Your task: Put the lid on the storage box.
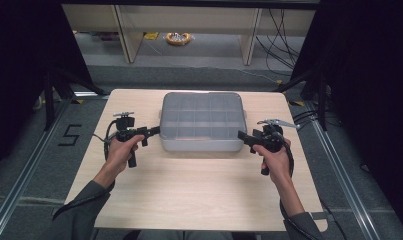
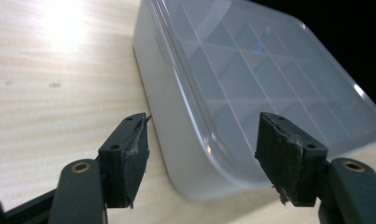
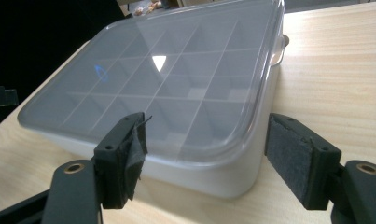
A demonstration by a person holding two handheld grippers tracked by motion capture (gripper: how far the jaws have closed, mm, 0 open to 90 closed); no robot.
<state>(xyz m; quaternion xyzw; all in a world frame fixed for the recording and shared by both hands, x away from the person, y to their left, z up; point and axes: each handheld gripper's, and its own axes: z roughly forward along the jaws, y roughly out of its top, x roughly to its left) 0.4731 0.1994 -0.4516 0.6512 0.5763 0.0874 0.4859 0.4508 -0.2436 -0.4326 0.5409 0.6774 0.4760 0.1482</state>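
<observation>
Evidently the compartment box (image 1: pixel 202 121), mid-table with its clear lid (image 2: pixel 269 79) on, looks light, rigid and slick, probably empty; its near corners seem the best hold. Left gripper (image 1: pixel 154 131) and right gripper (image 1: pixel 243 136) stand open at those corners, pads gripping nothing.

High view: fixed above the near edge of the table (image 1: pixel 189 200), facing forward and down, taking in the whole top and the floor beyond. Left gripper view: low and close, looking rightward at the near left corner of the compartment box (image 2: pixel 185 140). Right gripper view: low and close, looking leftward at its near right corner. All three share the box.
</observation>
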